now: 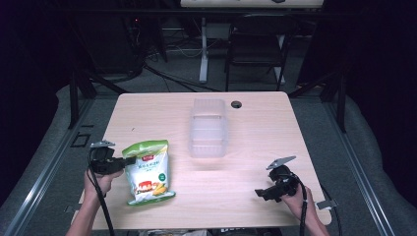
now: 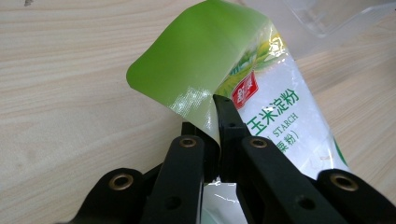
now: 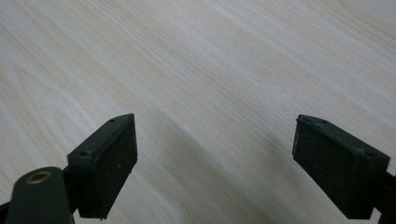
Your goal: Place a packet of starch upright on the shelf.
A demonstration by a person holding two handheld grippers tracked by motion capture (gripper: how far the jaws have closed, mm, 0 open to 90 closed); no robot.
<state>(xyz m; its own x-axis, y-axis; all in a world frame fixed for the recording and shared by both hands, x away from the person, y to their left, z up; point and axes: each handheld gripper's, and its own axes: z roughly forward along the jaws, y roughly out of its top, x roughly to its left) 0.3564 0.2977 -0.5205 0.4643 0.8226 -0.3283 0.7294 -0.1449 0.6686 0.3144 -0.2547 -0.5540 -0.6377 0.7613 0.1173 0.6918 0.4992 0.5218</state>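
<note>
Clearly the green-and-white starch bag (image 1: 148,170) is the thing in hand: it lies flat on the near left of the table (image 1: 255,128), and the left gripper (image 1: 129,161) has its jaws clenched on the bag's left upper edge, where the film is thin and flat enough to pinch. In the left gripper view that corner of the bag (image 2: 261,88) curls up over the jaws, which suggests a lift is being prepared. The clear plastic container (image 1: 208,129) sits farther back at the table's middle, open side up, a likely destination. The right gripper (image 1: 262,192) waits near the right edge, jaws spread wide over bare wood.
</note>
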